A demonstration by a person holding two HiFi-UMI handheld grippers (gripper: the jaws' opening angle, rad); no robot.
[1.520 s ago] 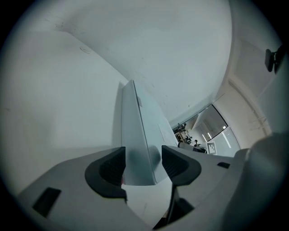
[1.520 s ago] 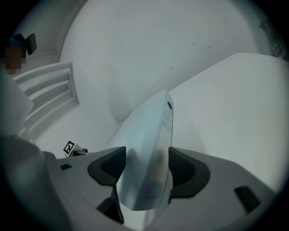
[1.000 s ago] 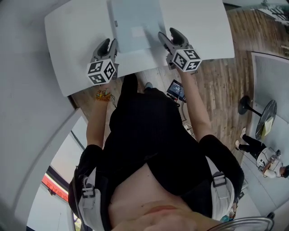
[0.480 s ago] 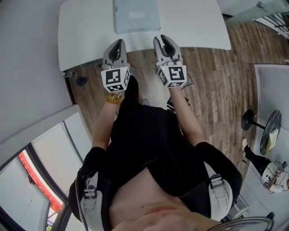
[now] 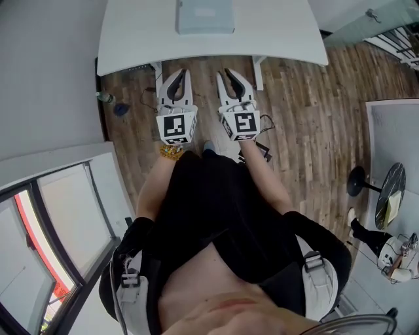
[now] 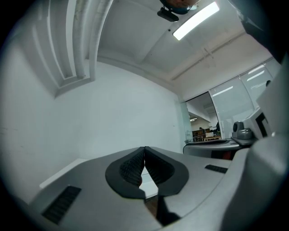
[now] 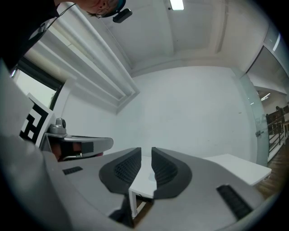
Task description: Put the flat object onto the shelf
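Flat obj [image 5: 205, 16] is lying on white table [image 5: 275, 33] at 12 o'clock in head view. Both grippers are hanging over wood floor [image 5: 308, 118], toward 6 o'clock from it, clear of table edge. L gripper [image 5: 179, 78] is keeping jaws pressed together, empty. R gripper [image 5: 230, 77], at its 3 o'clock, has just been closing its jaws and is showing a narrow gap w/ nothing btwn.

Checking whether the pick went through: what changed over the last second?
The left gripper and right gripper drew back empty from the white table; the left shut, the right's jaws have just been closing. The pale flat rectangular object stays on the table.
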